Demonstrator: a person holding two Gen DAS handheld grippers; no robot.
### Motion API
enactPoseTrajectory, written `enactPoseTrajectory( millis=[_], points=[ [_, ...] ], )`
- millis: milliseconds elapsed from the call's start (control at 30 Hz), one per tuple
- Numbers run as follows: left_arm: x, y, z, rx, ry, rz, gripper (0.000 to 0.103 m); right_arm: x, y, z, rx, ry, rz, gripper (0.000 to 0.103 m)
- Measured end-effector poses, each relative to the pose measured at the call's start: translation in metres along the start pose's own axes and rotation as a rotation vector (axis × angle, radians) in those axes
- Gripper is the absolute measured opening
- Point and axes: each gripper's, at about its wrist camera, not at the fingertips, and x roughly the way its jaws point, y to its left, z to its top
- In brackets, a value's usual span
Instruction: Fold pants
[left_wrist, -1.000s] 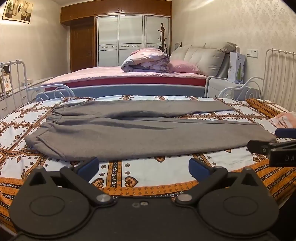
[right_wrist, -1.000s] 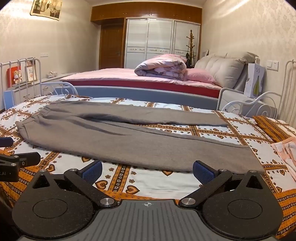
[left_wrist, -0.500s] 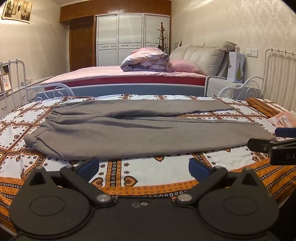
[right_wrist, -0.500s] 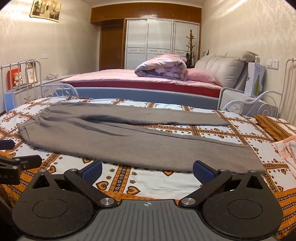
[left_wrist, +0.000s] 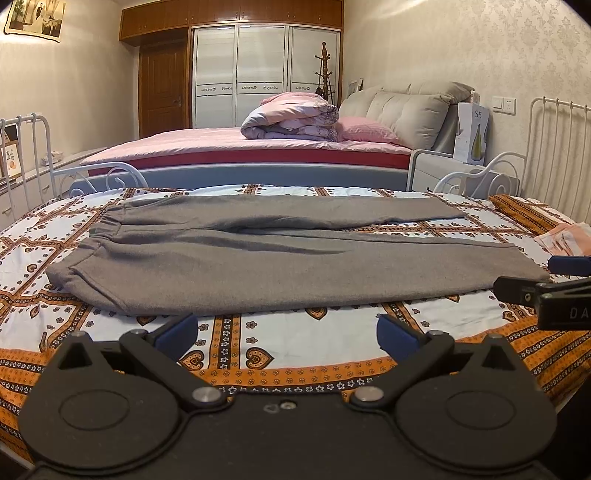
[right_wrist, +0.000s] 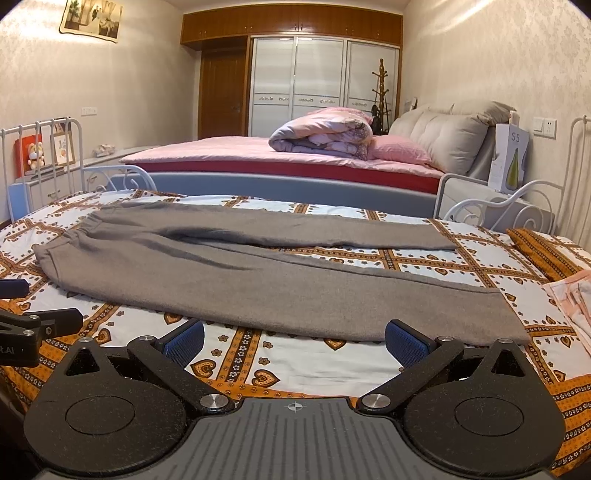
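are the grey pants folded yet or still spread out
Spread out, not folded. The grey pants lie flat at full length on the patterned bedspread, both legs apart, waistband at the left.

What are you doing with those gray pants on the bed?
A person holds two grippers and is about to fold the gray pants. The pants lie flat on the patterned bedspread, waistband to the left, legs to the right. The left gripper and right gripper are both open, just short of the near edge. Nothing is folded yet.
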Motion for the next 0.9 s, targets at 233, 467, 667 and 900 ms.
enactPoseTrajectory(
  millis=[233, 467, 667, 900],
  points=[
    [0.0000, -0.0003, -0.0005, 0.006, 0.005, 0.003, 0.097, 0.0003, -0.0006, 0.0004, 0.000, -0.001, 0.000, 0.103],
    [0.0001, -0.0009, -0.0017, 0.002, 0.005, 0.004, 0.097, 0.0008, -0.0023, 0.0003, 0.004, -0.001, -0.001, 0.103],
    [0.0012, -0.0015, -0.0025, 0.009, 0.013, 0.007, 0.097, 0.0012, -0.0036, -0.0006, 0.011, 0.000, -0.002, 0.103],
    [0.0006, -0.0027, -0.0023, 0.010, 0.018, 0.005, 0.097, 0.0005, -0.0064, -0.0005, 0.023, 0.002, -0.003, 0.103]
  ],
)
